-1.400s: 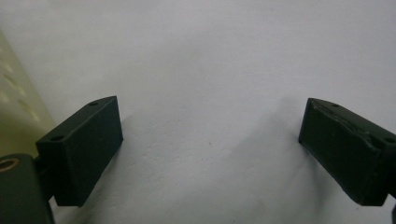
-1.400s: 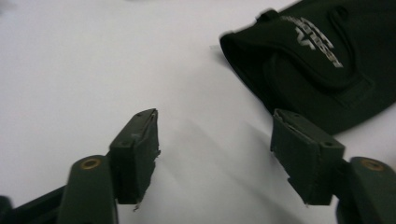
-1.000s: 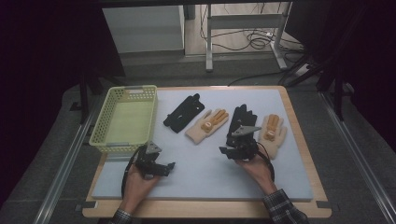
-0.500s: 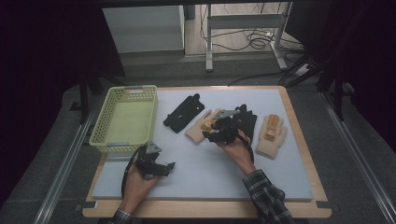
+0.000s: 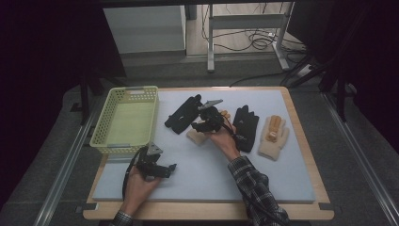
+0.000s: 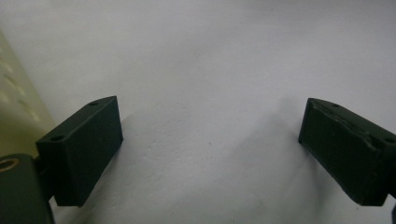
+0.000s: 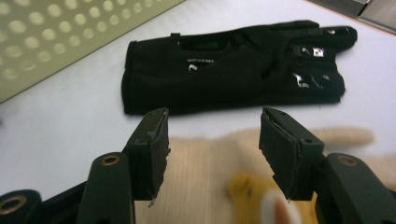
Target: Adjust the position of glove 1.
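Right gripper [image 5: 201,123] has swept from the right-hand glove pair leftward across the frame to the cream glove [image 7: 210,163] at centre of the surface [image 5: 263,174]; fingers apart, just widened, nothing clamped; likely next pick. Left gripper [image 5: 165,168] idle lower left, fingers apart

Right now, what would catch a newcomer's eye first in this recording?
Four gloves in a row on the pale mat: a black glove, a cream glove, another black one and another cream one. The right gripper hangs over the first cream glove, fingers apart. A yellow-green basket sits at the left; the left gripper rests near it, open.
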A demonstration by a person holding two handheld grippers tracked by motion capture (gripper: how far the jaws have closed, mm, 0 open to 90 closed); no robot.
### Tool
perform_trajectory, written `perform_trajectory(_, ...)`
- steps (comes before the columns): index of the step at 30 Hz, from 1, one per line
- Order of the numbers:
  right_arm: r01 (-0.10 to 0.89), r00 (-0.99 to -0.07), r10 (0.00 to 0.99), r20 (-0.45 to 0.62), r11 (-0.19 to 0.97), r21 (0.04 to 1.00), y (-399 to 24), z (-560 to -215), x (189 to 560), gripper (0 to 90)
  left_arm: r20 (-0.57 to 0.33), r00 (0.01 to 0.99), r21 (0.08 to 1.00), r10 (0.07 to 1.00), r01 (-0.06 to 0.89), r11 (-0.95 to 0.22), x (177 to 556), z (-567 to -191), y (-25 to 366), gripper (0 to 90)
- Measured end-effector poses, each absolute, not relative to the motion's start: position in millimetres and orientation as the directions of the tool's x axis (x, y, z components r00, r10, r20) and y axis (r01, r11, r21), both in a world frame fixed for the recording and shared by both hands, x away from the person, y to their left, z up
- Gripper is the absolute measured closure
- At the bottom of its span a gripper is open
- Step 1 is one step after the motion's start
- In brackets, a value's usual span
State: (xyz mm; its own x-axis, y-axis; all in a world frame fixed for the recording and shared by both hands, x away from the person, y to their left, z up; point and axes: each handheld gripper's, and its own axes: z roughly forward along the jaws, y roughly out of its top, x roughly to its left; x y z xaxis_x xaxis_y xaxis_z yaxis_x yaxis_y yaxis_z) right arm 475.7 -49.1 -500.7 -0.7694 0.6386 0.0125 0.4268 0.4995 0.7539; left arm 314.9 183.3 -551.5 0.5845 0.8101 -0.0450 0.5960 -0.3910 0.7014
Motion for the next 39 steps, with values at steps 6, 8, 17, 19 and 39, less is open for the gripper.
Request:
perform_trajectory(6, 0.444, -0.758, 0.652, 0.014, 0.5, 0.744, -31.0, -508.2, 494.5, 36.9, -0.05, 0.581, 0.705, 0.812, 0.597, -0.383, 314.8, -551.7, 182.8, 6.2)
perform_trajectory(8, 0.452, -0.754, 0.657, 0.019, 0.498, 0.74, -25.3, -511.9, 499.9, 35.0, -0.047, 0.584, 0.702, 0.811, 0.596, -0.388, 314.8, -551.5, 183.1, 6.2)
perform_trajectory(17, 0.487, -0.72, 0.694, -0.014, 0.52, 0.702, -3.6, -527.3, 519.0, 27.4, -0.048, 0.584, 0.703, 0.81, 0.596, -0.388, 314.8, -551.5, 183.2, 6.2)
perform_trajectory(19, 0.497, -0.718, 0.696, -0.022, 0.534, 0.684, -1.1, -529.1, 522.8, 33.5, -0.047, 0.584, 0.703, 0.811, 0.596, -0.389, 314.9, -551.5, 183.2, 6.2)
perform_trajectory(39, 0.46, -0.709, 0.702, -0.074, 0.54, 0.705, -15.3, -519.7, 516.4, 88.3, -0.047, 0.584, 0.703, 0.81, 0.596, -0.389, 314.9, -551.6, 183.2, 6.2)
